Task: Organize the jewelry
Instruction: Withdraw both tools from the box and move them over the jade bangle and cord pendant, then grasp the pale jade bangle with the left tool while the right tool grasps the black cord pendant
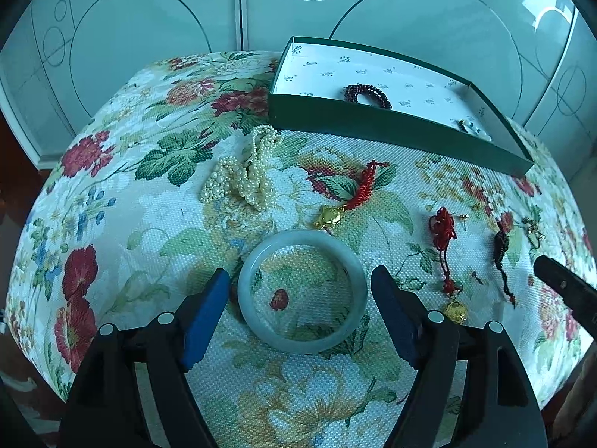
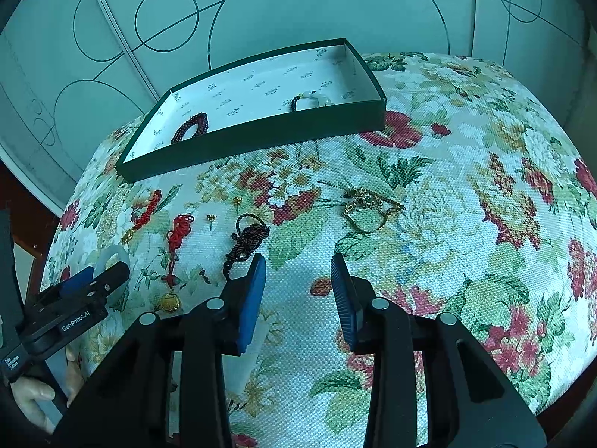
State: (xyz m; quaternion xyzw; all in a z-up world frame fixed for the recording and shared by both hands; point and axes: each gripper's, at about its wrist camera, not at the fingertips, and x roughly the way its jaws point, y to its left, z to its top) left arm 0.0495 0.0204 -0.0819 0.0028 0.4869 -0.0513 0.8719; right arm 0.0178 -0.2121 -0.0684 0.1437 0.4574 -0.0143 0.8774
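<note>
**Left claw straddles the jade bangle, right claw waits over bare cloth**

The left gripper (image 1: 300, 291) has its blue-padded fingers spread wide, one on each side of a pale green jade bangle (image 1: 302, 291) that lies flat on the floral woven tablecloth (image 1: 112, 224); neither pad touches the ring. Just ahead of this claw lies a gold charm on a red braided cord (image 1: 349, 196), and ahead to its left a heap of white pearl strands (image 1: 242, 171). To its right lies a red knotted tassel with a gold pendant (image 1: 446, 257). Farther ahead stands a shallow dark green box with a white printed lining (image 1: 391, 127), holding a dark red bead bracelet (image 1: 367, 95).

The right gripper (image 2: 298, 291) is also apart, holding nothing. A black twisted cord (image 2: 246, 240) lies just ahead of its left finger, and a tangle of gold chain (image 2: 367, 205) ahead to its right.
</note>
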